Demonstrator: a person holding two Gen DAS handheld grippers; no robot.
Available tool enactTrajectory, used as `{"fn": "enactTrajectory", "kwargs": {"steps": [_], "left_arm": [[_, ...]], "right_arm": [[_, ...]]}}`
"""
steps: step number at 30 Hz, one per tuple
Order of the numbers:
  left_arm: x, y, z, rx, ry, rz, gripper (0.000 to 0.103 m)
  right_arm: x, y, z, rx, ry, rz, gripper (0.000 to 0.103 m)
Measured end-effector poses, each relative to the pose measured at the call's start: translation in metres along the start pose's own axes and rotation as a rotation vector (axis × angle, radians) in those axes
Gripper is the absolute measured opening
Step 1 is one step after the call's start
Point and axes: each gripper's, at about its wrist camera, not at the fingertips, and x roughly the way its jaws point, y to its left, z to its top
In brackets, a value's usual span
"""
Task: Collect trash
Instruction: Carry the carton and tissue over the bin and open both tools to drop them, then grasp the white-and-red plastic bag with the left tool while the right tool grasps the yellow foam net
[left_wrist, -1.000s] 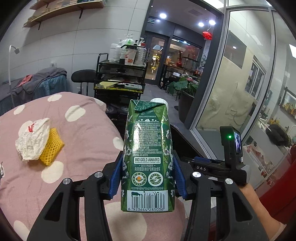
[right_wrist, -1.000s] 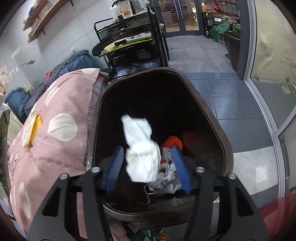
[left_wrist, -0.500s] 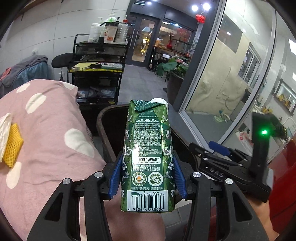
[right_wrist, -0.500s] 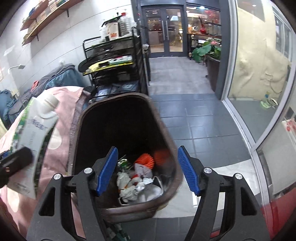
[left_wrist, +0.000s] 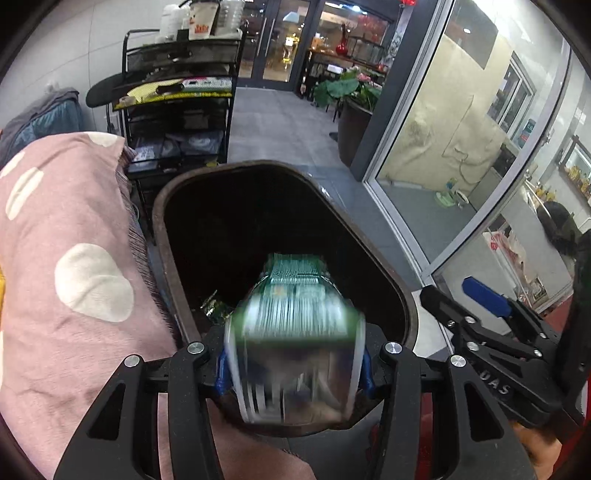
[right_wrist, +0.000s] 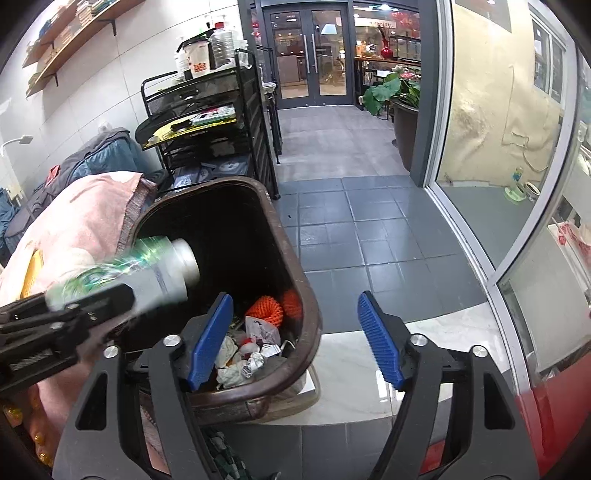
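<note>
My left gripper (left_wrist: 293, 365) is over the near rim of the dark brown trash bin (left_wrist: 173, 266). The green drink carton (left_wrist: 295, 332) sits blurred between its blue pads, tipped forward into the bin; whether the pads still grip it I cannot tell. In the right wrist view the carton (right_wrist: 147, 273) points top-first over the bin (right_wrist: 306, 295). My right gripper (right_wrist: 295, 339) is open and empty, at the bin's right rim. Crumpled paper and orange netting (right_wrist: 266, 310) lie at the bin's bottom.
The pink table cover with white dots (left_wrist: 74, 258) lies left of the bin. A black wire cart (left_wrist: 177, 110) with bottles stands behind it. Grey tiled floor (right_wrist: 351, 229), a potted plant (right_wrist: 399, 110) and a glass partition (right_wrist: 498, 147) are to the right.
The left gripper moved over the bin and tipped the carton forward from upright to top-down. The right gripper, having dropped white paper a second ago, moved right of the bin.
</note>
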Motion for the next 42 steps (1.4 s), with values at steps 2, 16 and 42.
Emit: {"fn": "enactTrajectory", "kwargs": {"steps": [2,16,42], "left_arm": [[0.004,-0.001,0.000,0.002,0.005,-0.001,0.053],[-0.036,0.000,-0.014,0.000,-0.121,0.001,0.088],[-0.165,0.138,-0.082,-0.176,-0.263,0.284,0.097]], "right_arm": [[0.000,-0.005,0.000,0.007,-0.001,-0.008,0.074],[0.000,-0.005,0.000,0.008,0.003,0.013,0.076],[-0.021,0.185,0.001,-0.287,0.067,0.463,0.080]]}}
